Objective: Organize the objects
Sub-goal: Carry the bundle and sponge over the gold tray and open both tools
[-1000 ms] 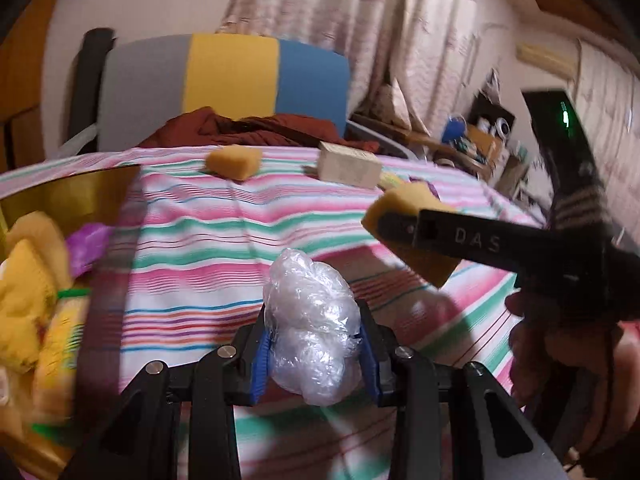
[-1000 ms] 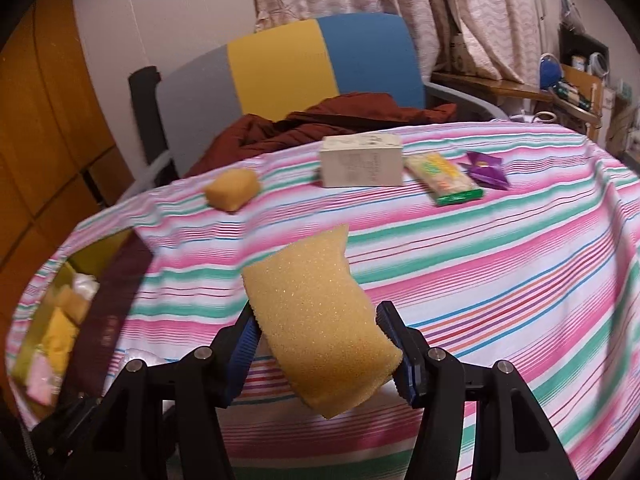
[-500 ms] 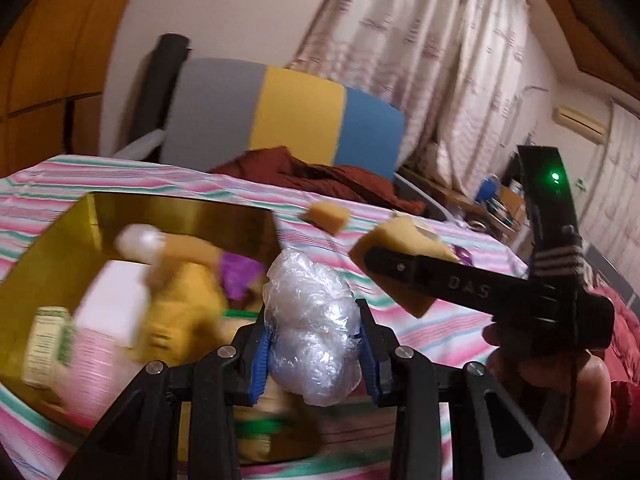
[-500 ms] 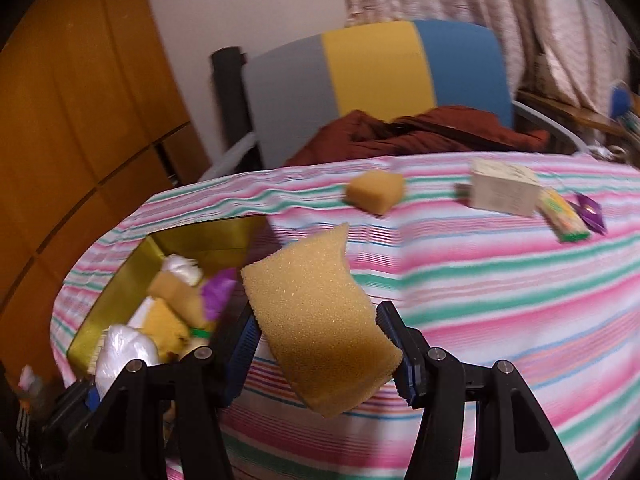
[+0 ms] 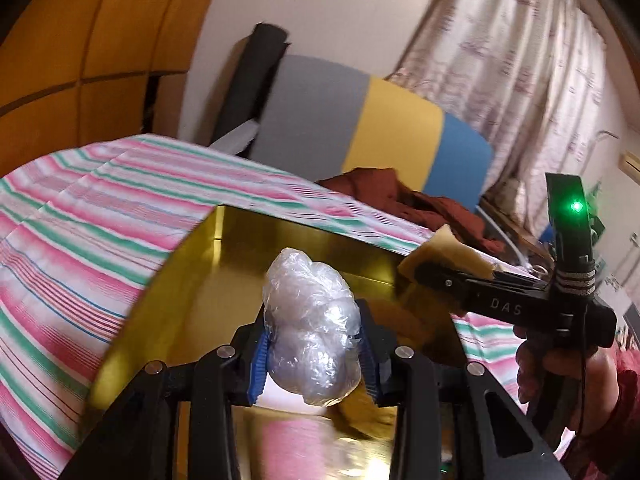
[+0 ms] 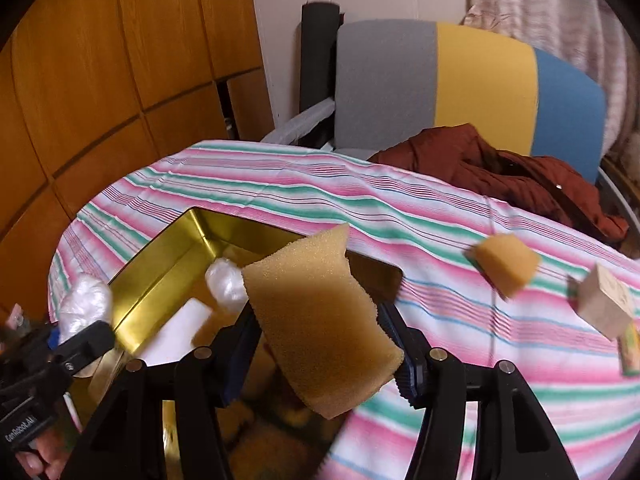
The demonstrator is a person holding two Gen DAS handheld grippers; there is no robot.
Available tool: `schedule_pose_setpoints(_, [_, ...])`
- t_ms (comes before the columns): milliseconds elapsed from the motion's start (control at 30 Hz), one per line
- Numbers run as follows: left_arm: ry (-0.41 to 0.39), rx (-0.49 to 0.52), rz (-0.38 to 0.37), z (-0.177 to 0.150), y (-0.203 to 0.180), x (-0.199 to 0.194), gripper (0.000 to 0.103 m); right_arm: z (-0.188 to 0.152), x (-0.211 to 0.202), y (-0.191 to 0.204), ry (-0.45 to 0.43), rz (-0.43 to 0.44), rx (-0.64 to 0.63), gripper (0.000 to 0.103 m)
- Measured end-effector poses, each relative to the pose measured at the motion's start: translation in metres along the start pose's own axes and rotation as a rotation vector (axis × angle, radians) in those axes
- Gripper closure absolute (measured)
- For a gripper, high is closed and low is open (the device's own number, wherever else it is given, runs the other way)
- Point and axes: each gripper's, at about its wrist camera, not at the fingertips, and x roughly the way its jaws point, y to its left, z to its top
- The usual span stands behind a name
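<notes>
Prob. a home living/dining rm: patterned curtains [image 5: 520,80] upper right, wood panelling [image 6: 100,80] upper left, a padded chair [image 6: 460,88] w/ a rumpled red garment [image 6: 500,176] on it, striped cloth [image 6: 440,240] over the counter mid-frame.

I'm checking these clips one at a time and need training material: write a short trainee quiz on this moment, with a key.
1. Which gripper holds the crumpled clear plastic bag: left or right?
2. True or false: the large yellow sponge already lies on the floor of the gold tin.
3. Which loose thing lies on the striped tablecloth, outside the tin? A) small sponge block B) a spoon C) a mug

Key
1. The left gripper; its jaws are closed on the bag.
2. False. The sponge sits between the jaws of the right gripper, which are opening, above the tin's near end.
3. A.
</notes>
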Motion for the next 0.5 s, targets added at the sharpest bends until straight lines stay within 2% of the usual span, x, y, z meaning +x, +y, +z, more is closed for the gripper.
schedule_pose_setpoints(100, [0.019,-0.024,0.029,0.006,0.015,0.01,0.066,0.01,0.019,0.003,0.023,0.011,0.0,0.039])
schedule_pose_setpoints(167, [0.033,-0.034,0.038,0.008,0.022,0.016,0.066,0.013,0.028,0.005,0.032,0.002,0.002,0.032])
schedule_pose_setpoints(233, [0.046,-0.044,0.045,0.01,0.028,0.02,0.066,0.015,0.032,0.003,0.033,-0.002,0.021,0.02])
schedule_pose_setpoints(300, [0.064,-0.051,0.041,0.011,0.031,0.024,0.065,0.014,0.026,0.0,0.013,0.012,0.045,0.015])
schedule_pose_setpoints(367, [0.071,-0.053,0.055,0.011,0.032,0.028,0.054,0.01,0.015,-0.001,-0.011,0.018,0.059,0.01])
schedule_pose_setpoints(500, [0.087,-0.054,0.108,0.014,0.033,0.031,0.048,0.0,-0.006,0.0,-0.053,0.028,0.073,0.009])
